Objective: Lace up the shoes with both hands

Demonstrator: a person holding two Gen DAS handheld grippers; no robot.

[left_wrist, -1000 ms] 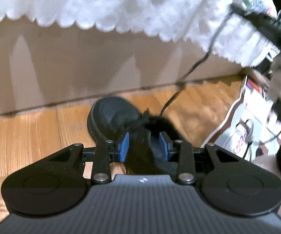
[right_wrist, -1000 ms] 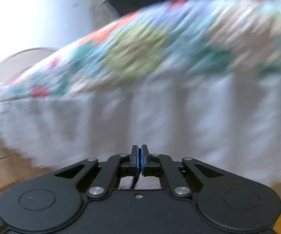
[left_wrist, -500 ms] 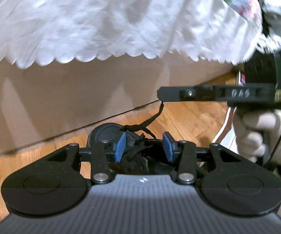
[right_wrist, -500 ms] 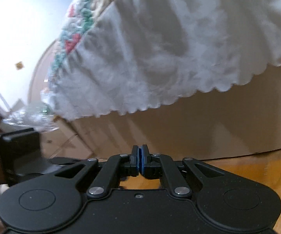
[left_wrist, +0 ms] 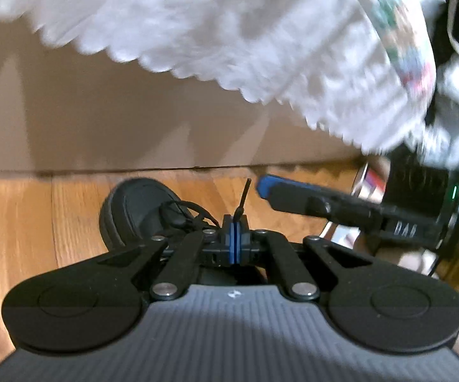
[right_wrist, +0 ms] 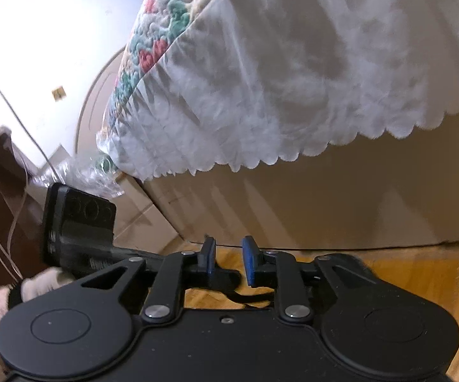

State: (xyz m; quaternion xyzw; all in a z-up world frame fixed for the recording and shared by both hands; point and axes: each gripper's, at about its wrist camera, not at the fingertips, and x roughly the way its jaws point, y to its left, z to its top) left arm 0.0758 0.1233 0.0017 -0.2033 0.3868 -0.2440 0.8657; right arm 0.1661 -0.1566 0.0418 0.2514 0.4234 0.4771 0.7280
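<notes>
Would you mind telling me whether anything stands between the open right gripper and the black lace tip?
Nothing visible does: the black lace tip sticks up from the shut left gripper, and the right gripper is beside it.

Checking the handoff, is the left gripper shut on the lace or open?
Shut on it: the left gripper has its blue pads pressed together, with the black lace tip poking up from between them.

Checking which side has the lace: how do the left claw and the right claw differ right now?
The left claw is shut on the black lace, whose tip sticks up above it; the right claw is open and holds nothing. The left sits over the black shoe; the right is beside it. Both have blue pads.
</notes>
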